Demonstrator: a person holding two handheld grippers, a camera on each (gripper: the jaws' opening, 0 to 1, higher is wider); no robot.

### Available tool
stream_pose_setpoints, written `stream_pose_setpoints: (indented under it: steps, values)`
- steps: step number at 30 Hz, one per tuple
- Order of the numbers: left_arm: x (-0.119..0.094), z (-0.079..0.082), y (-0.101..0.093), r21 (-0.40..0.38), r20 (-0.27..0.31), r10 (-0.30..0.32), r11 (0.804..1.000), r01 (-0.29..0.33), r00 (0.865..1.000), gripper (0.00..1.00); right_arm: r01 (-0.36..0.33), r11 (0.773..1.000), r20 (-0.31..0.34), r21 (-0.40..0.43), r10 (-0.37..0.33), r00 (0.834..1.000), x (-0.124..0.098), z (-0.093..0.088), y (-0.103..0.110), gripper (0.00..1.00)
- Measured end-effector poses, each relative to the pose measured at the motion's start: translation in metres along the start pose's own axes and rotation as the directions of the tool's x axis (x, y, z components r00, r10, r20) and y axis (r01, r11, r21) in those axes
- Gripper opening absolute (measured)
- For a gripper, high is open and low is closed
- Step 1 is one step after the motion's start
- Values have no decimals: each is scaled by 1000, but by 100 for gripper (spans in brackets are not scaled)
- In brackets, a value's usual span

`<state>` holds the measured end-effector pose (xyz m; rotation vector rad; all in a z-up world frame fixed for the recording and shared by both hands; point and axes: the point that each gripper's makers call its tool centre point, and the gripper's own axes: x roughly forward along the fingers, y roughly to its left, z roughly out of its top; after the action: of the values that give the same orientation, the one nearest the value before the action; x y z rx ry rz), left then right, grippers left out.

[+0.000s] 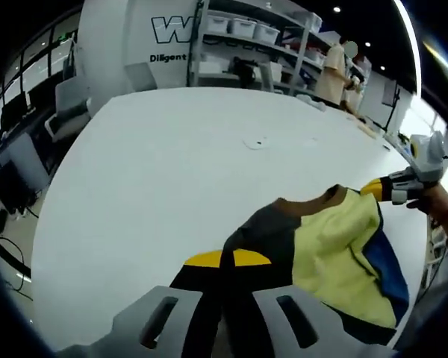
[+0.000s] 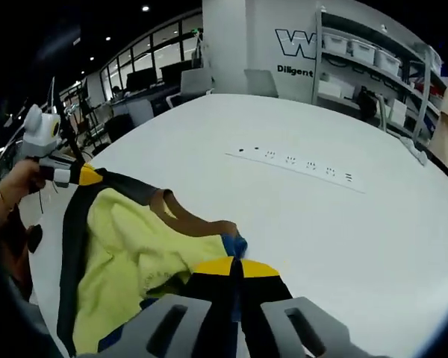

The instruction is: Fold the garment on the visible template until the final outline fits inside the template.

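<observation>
The garment (image 1: 332,253) is pale yellow with black edges, a brown collar band and a blue patch. It hangs bunched just above the white table (image 1: 172,171) between my two grippers. My left gripper (image 1: 225,298) is shut on a black corner with a yellow patch (image 1: 228,259). Across the cloth, a hand holds my right gripper (image 1: 392,190), which pinches the far corner. In the right gripper view, the right gripper (image 2: 235,306) is shut on a black and yellow corner of the garment (image 2: 134,253). The left gripper (image 2: 63,175) grips the opposite corner at far left.
A row of sockets (image 2: 295,160) is set into the table beyond the cloth. Shelves with white bins (image 1: 243,30) stand past the far edge, with a person (image 1: 332,71) beside them. Office chairs (image 1: 67,104) line the left side of the table.
</observation>
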<state>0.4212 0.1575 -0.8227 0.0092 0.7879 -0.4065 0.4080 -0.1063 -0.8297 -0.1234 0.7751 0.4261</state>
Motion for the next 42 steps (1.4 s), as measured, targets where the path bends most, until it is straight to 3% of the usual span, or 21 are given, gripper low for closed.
stream_pose_setpoints:
  steps: [12,22,26,30,34,42]
  values:
    - [10,-19,9,18,-74,18,1000,-17,997,0,-19,1000,-53,8,19,998,16,-22,6,0]
    - [12,-21,10,27,-86,30,999,-27,996,0,-12,1000,-65,-5,12,998,17,-28,6,0]
    - [13,-19,9,38,-69,45,998,-42,997,1,20,999,-16,49,-19,1000,11,-20,1,0]
    - [13,-19,12,33,-64,49,998,-47,997,6,50,996,-13,68,-49,999,6,-19,-3,9]
    - [12,-20,15,29,-60,66,998,-64,996,12,62,994,-10,86,-61,998,4,-20,-4,12]
    - [7,-23,7,24,-63,53,998,-51,997,15,86,992,-40,93,-82,996,-3,-28,4,10]
